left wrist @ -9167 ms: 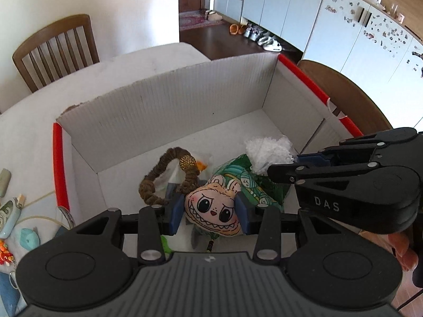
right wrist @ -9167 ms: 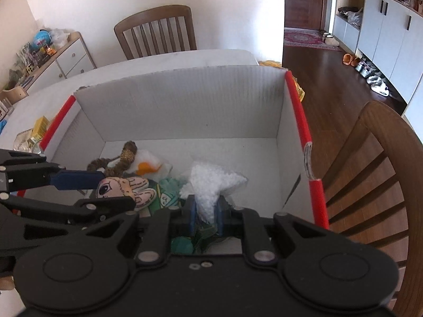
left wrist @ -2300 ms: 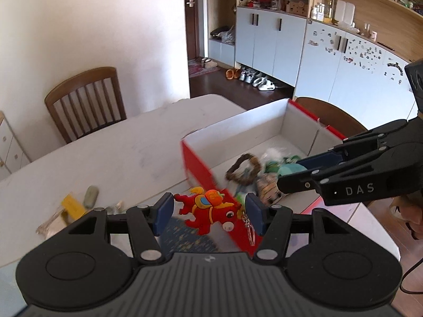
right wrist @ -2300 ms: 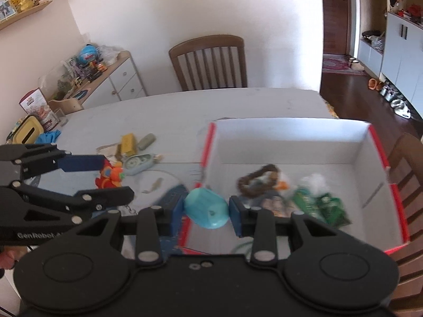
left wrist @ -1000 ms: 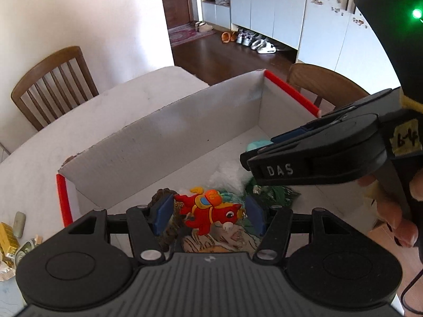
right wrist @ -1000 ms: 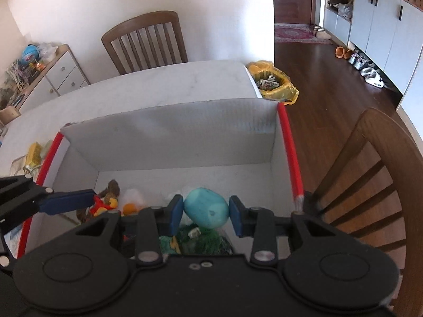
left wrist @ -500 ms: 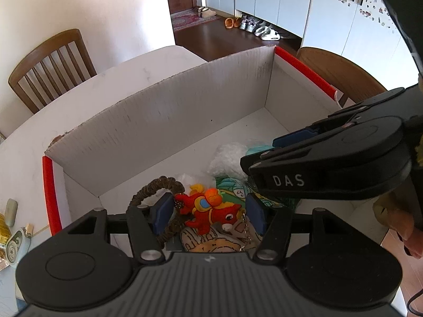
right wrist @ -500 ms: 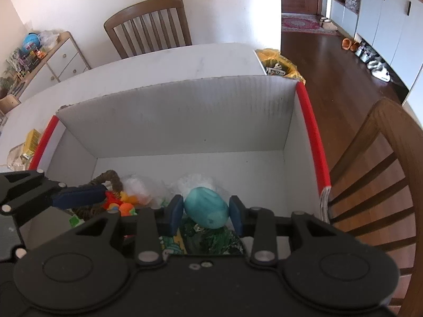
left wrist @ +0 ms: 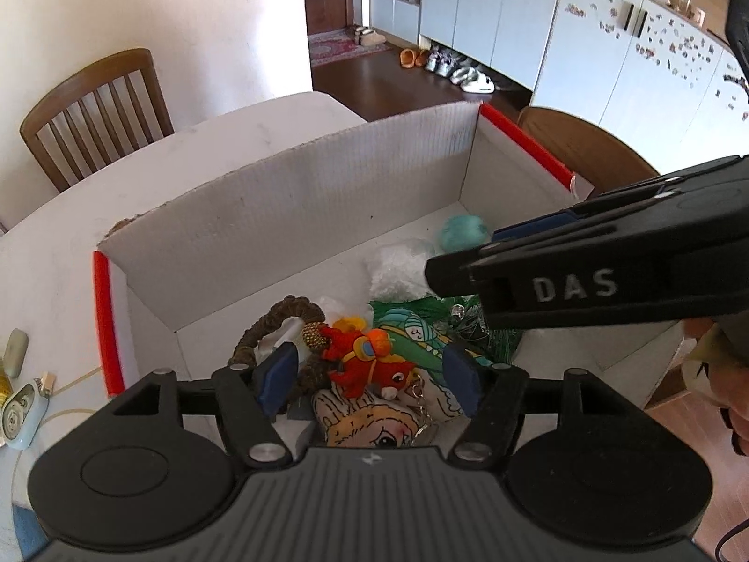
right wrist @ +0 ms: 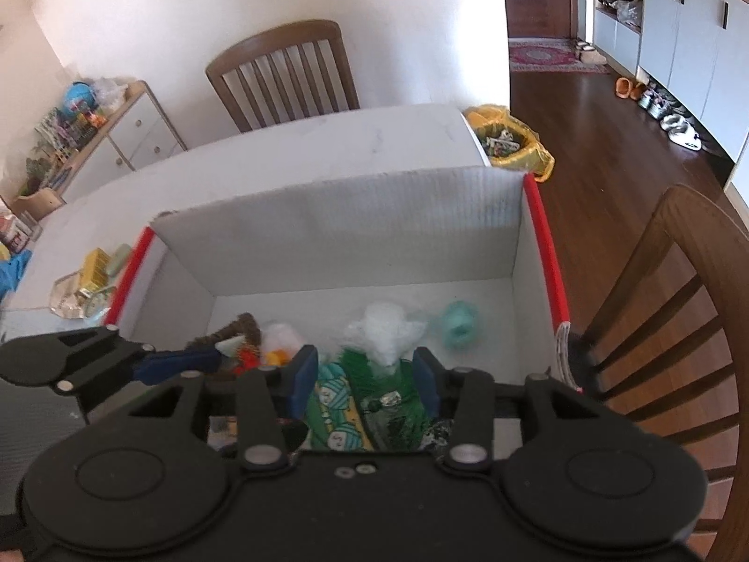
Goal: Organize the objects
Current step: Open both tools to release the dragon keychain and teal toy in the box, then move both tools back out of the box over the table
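A white cardboard box [left wrist: 290, 215] with red edges stands on the table. My left gripper [left wrist: 370, 377] hovers over its near left part, jaws opening. The red and orange toy [left wrist: 365, 360] lies between the pads on the pile, touching neither. Under it are a plush face toy [left wrist: 370, 426], a brown braided loop [left wrist: 281, 318] and a green packet [left wrist: 416, 328]. My right gripper [right wrist: 365, 377] is above the green packet [right wrist: 374, 393] and white fluff [right wrist: 384, 332], its jaws opening with nothing gripped. The teal ball [right wrist: 458, 323] lies blurred on the box floor to the right.
A pale blue gadget [left wrist: 18, 412] and a yellow packet [right wrist: 96, 264] lie on the table left of the box. A wooden chair [right wrist: 679, 304] stands close on the right, another chair [right wrist: 285, 70] at the far side. A yellow bag [right wrist: 510, 140] sits on the floor.
Both grippers' jaws have spread. The red toy has slipped out of the left pads onto the pile. The teal ball has left the right pads and now lies on the box floor.
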The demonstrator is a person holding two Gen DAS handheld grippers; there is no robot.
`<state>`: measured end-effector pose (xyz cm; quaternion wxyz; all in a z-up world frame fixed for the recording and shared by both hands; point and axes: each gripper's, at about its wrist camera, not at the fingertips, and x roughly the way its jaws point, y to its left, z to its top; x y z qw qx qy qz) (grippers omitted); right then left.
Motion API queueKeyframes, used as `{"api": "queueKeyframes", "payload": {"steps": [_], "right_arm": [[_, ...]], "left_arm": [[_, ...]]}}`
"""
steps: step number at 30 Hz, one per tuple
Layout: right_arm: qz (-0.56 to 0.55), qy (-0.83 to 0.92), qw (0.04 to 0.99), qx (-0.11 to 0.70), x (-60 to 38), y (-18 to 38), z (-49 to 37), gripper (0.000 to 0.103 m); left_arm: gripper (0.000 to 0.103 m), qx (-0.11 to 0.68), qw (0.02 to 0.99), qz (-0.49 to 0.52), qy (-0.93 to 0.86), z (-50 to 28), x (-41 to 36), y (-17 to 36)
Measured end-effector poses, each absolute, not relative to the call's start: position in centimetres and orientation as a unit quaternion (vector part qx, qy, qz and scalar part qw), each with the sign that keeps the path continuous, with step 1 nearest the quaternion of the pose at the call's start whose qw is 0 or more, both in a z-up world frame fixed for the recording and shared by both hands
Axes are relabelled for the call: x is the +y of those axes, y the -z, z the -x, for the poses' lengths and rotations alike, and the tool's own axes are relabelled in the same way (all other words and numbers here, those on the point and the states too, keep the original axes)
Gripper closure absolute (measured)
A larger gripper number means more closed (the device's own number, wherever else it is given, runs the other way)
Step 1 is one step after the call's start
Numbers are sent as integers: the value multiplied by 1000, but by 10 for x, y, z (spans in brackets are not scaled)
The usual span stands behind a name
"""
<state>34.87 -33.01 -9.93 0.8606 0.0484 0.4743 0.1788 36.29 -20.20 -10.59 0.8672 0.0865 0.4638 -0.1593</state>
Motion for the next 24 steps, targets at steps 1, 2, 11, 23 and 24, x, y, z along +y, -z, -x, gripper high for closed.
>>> {"api": "queueKeyframes", "payload": {"steps": [1,2,11,23,24], "right_arm": [[-45,-180,863,470,-330,96,-346,57],[-41,-181,865,465,-329,92,-343,57],[-40,-196,882,427,-330,63,-321,54],[-10,-223,900,374,-307,25,-277,49],[-9,-225,901,370,-305,22,-273,45]], "left_arm": [[33,461,869,-84,159,-361,-200,103],[32,458,870,-82,160,-358,-199,101],[32,429,888,-51,155,-334,-175,74],[29,384,912,-32,139,-295,-126,31],[25,379,915,-33,136,-291,-122,28]]}}
